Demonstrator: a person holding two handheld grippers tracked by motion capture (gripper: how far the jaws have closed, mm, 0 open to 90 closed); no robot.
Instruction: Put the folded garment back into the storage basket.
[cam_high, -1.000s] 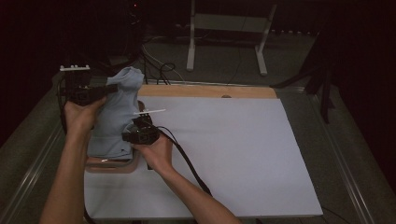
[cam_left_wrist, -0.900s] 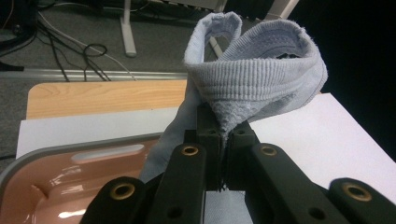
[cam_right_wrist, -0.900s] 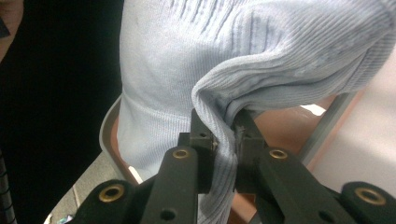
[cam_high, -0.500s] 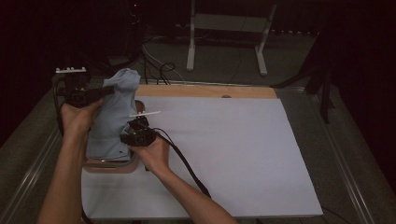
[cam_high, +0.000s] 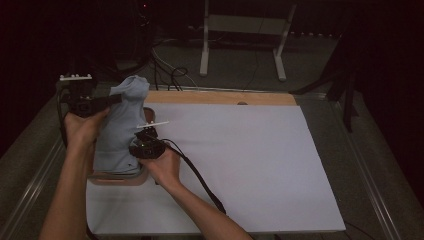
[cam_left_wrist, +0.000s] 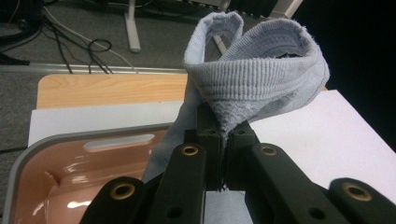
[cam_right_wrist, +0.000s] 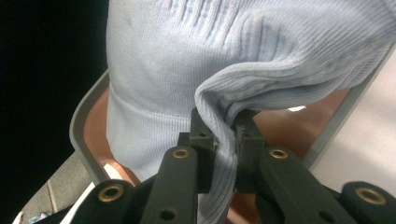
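left gripper (cam_high: 107, 99): fingers pinching the ribbed cuff of the pale blue garment (cam_high: 117, 135); right gripper (cam_high: 145, 141): fingers pinching a fold of its fabric; garment: above pink tub (cam_left_wrist: 70, 163) on desk (cam_high: 250, 165)

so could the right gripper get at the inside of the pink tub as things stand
Probably not right away. The right gripper is shut on a fold of the pale blue garment, and that cloth drapes over the tub, covering most of its opening. It would have to let go first.
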